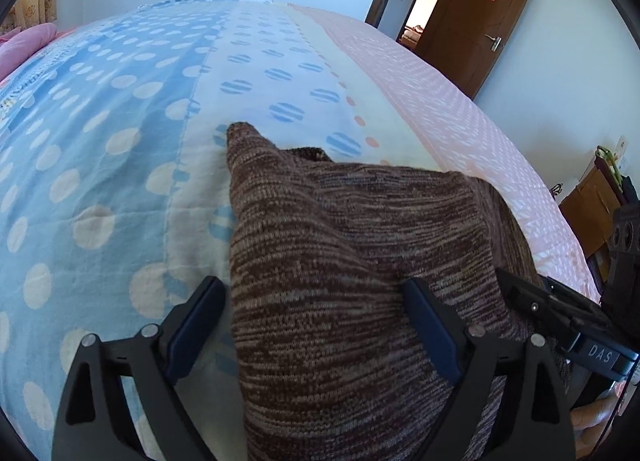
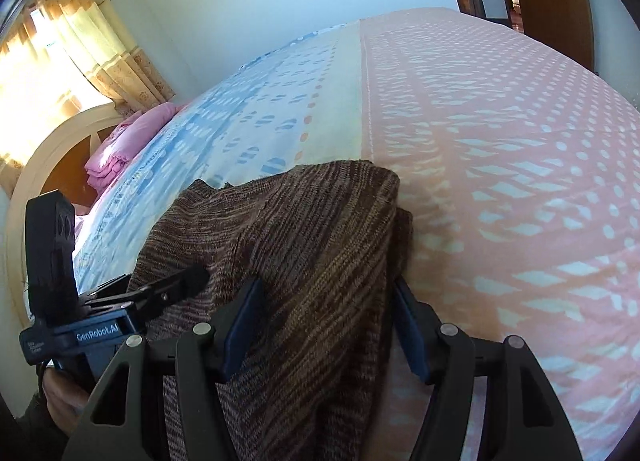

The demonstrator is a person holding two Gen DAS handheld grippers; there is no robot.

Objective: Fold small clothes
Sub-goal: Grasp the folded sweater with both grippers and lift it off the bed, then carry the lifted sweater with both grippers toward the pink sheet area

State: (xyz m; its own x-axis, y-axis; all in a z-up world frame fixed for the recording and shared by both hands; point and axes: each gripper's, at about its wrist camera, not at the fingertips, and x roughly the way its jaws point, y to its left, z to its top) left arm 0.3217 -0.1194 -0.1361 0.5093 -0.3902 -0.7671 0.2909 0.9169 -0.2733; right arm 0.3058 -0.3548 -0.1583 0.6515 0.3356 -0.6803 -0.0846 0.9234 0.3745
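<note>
A brown striped knitted garment [image 1: 360, 261] lies bunched on the bed, one pointed corner reaching toward the blue dotted stripe. My left gripper [image 1: 312, 289] stands open over its near left part, one finger off the cloth on the sheet, the other resting on the knit. In the right wrist view the same garment [image 2: 320, 229] runs between the fingers of my right gripper [image 2: 328, 285], which is open; the pads sit at either side of the fold without pinching it. The two grippers are close together, side by side, and the left gripper's fingers [image 2: 192, 275] reach in over the cloth from the left.
The bedsheet [image 1: 100, 141] has blue dotted, cream and pink [image 2: 500, 141] bands. A folded pink blanket [image 2: 120, 149] lies by the wooden headboard [image 2: 36, 165] near the curtains. A brown door [image 1: 488, 17] stands ajar; boxes [image 1: 592, 197] sit beside the bed.
</note>
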